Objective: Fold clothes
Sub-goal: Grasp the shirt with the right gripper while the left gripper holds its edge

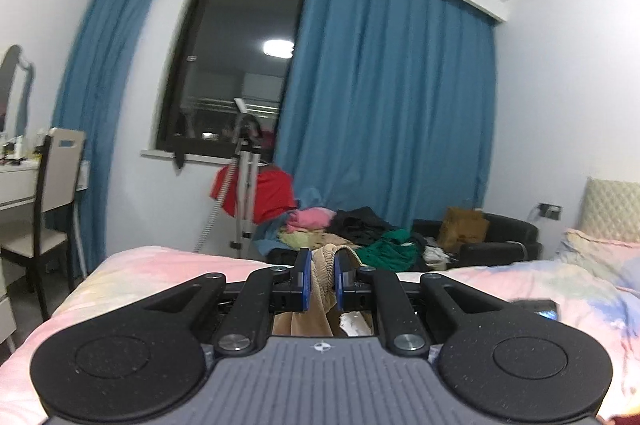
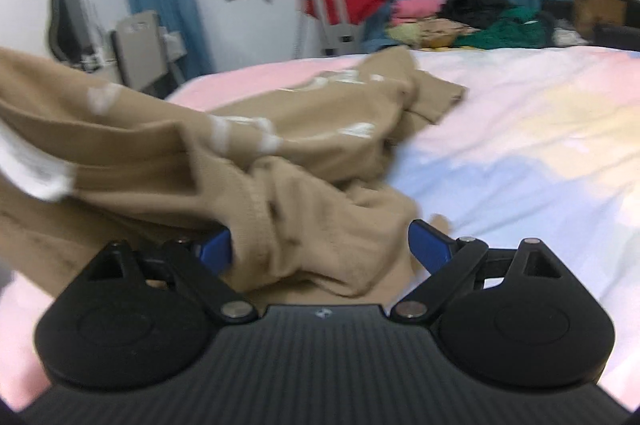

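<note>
A tan garment with white print (image 2: 288, 145) lies crumpled across the pastel bed sheet (image 2: 500, 129) and is lifted at the left. My left gripper (image 1: 323, 275) is shut on a ribbed edge of the tan garment (image 1: 325, 265), held above the bed. My right gripper (image 2: 320, 245) is open, its blue pads (image 2: 426, 245) either side of a bunched fold of the same garment, low over the bed.
A pile of clothes (image 1: 360, 229) lies on a black sofa (image 1: 496, 237) beyond the bed. A tripod (image 1: 246, 185) with a red shirt (image 1: 272, 197) stands by the window. A chair (image 1: 44, 209) and desk are at left. A dark phone-like object (image 1: 540, 307) lies on the bed.
</note>
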Demonstrator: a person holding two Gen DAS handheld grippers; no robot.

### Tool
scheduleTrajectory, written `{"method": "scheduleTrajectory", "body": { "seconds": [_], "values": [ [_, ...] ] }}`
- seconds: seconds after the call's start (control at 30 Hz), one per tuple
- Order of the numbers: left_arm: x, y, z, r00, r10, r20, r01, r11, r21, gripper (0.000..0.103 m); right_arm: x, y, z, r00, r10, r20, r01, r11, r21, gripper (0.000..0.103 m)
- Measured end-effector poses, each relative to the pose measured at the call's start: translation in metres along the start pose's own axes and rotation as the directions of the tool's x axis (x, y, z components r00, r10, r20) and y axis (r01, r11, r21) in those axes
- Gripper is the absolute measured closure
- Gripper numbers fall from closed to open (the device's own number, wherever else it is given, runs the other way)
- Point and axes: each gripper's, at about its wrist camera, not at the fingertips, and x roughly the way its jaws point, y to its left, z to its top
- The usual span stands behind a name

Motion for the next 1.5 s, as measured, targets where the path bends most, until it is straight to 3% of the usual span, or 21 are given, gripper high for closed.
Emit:
{"method": "scheduleTrajectory", "body": {
  "seconds": [0.07,0.13,0.23,0.33,0.43,0.5,0.57,0.63,0.67,0.7,0.8,1.0,1.13,1.2,1.27,1.47,1.5],
  "values": [
    [0.003,0.004,-0.001,1.0,0.02,-0.018,-0.02,1.0,-0.023,0.091,-0.007,-0.006,-0.001,0.997,-0.066,0.046,0.066,0.998,0.007,0.028],
    [0.004,0.008,-0.001,0.999,0.024,-0.032,-0.025,0.999,-0.031,0.091,-0.022,-0.014,0.006,0.981,-0.144,0.132,0.141,0.99,0.032,0.03],
    [0.006,0.008,-0.003,0.998,0.019,-0.058,-0.02,0.999,-0.026,0.091,-0.053,-0.017,0.013,0.918,-0.247,0.309,0.248,0.968,0.039,0.03],
    [0.006,0.001,-0.01,0.996,0.011,-0.084,-0.01,1.0,0.003,0.091,-0.075,-0.018,0.014,0.87,-0.277,0.408,0.279,0.959,0.056,0.03],
    [0.009,-0.01,-0.017,0.994,0.002,-0.108,0.001,1.0,0.027,0.091,-0.075,-0.016,0.013,0.882,-0.271,0.384,0.3,0.954,-0.015,0.03],
    [0.01,-0.017,-0.024,0.992,0.0,-0.124,0.006,0.999,0.047,0.091,-0.065,-0.017,0.012,0.935,-0.207,0.289,0.233,0.971,-0.059,0.031],
    [0.012,-0.023,-0.03,0.989,0.005,-0.145,0.005,0.997,0.072,0.091,-0.05,-0.024,0.009,0.979,-0.123,0.164,0.129,0.991,-0.03,0.04],
    [0.013,-0.027,-0.036,0.985,0.015,-0.171,0.0,0.996,0.086,0.09,-0.039,-0.024,0.005,0.992,-0.09,0.086,0.091,0.996,-0.018,0.07],
    [0.015,-0.028,-0.039,0.983,0.023,-0.183,-0.006,0.996,0.091,0.09,-0.035,-0.025,0.004,0.995,-0.084,0.059,0.085,0.996,-0.013,0.077],
    [0.016,-0.028,-0.041,0.981,0.031,-0.193,-0.013,0.995,0.095,0.09,-0.034,-0.027,0.003,0.996,-0.083,0.044,0.083,0.997,0.0,0.089],
    [0.023,-0.025,-0.048,0.968,0.049,-0.245,-0.025,0.994,0.102,0.089,-0.04,-0.035,0.004,0.996,-0.079,0.048,0.076,0.996,0.052,0.095],
    [0.046,-0.019,-0.068,0.92,0.057,-0.387,-0.025,0.996,0.085,0.085,-0.068,-0.038,0.01,0.983,-0.064,0.171,0.047,0.994,0.099,0.095],
    [0.056,-0.022,-0.085,0.896,0.116,-0.429,-0.059,0.988,0.145,0.08,-0.077,-0.036,0.016,0.972,-0.062,0.228,0.039,0.994,0.104,0.095],
    [0.061,-0.028,-0.093,0.889,0.147,-0.435,-0.071,0.98,0.185,0.072,-0.08,-0.034,0.016,0.966,-0.058,0.251,0.032,0.994,0.107,0.095],
    [0.068,-0.035,-0.1,0.878,0.215,-0.427,-0.119,0.963,0.24,0.071,-0.083,-0.033,0.016,0.96,-0.057,0.273,0.027,0.994,0.11,0.095],
    [0.087,-0.037,-0.119,0.815,0.408,-0.412,-0.281,0.899,0.335,0.065,-0.096,-0.031,0.016,0.92,-0.095,0.379,0.053,0.991,0.122,0.095],
    [0.086,-0.033,-0.118,0.807,0.422,-0.412,-0.303,0.896,0.325,0.057,-0.099,-0.031,0.015,0.91,-0.12,0.397,0.076,0.989,0.126,0.095]
  ]
}}
